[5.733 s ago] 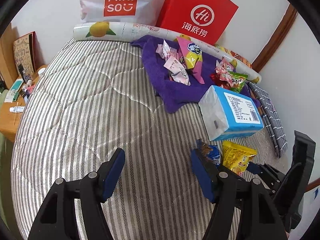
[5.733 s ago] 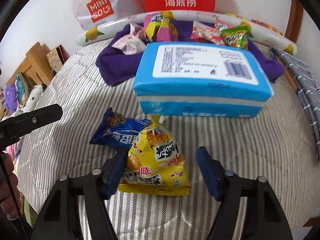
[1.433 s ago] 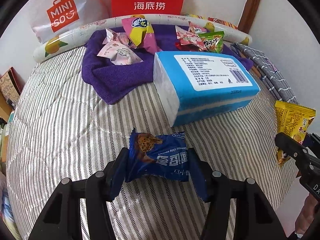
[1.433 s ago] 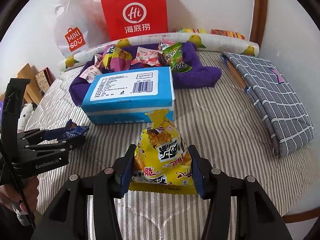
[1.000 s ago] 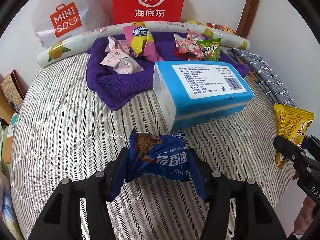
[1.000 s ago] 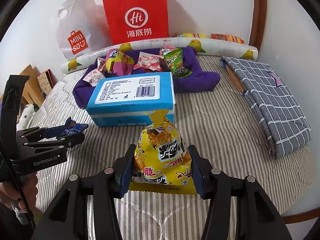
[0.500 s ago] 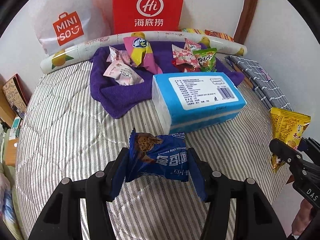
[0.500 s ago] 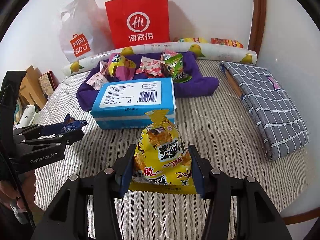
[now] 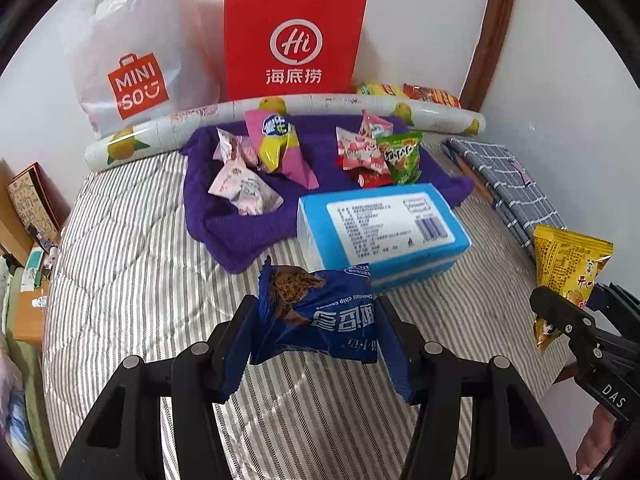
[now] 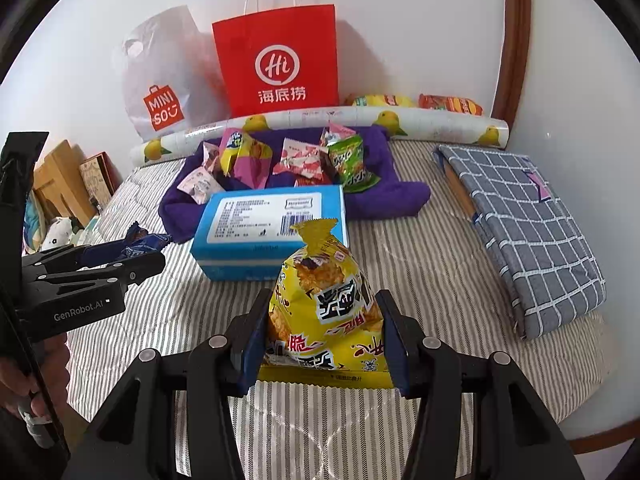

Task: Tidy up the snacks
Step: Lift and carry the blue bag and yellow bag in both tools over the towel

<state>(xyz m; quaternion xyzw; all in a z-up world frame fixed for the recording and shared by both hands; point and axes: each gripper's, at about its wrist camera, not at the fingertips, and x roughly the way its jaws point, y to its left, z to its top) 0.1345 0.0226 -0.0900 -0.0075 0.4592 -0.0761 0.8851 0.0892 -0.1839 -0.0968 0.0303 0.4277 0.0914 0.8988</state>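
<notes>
Left gripper (image 9: 316, 344) clamps the blue cookie packet (image 9: 320, 320); right gripper (image 10: 324, 344) clamps the yellow snack bag (image 10: 324, 316), both above the bed (image 10: 400, 272). Light, crinkly, probably crushable: grip the flanks gently.

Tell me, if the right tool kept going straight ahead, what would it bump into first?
Probably the blue tissue pack, which lies straight beyond the yellow snack bag the right tool holds. Depth is hard to judge.

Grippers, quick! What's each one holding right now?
Left gripper: shut on the blue cookie packet.
Right gripper: shut on the yellow snack bag.
</notes>
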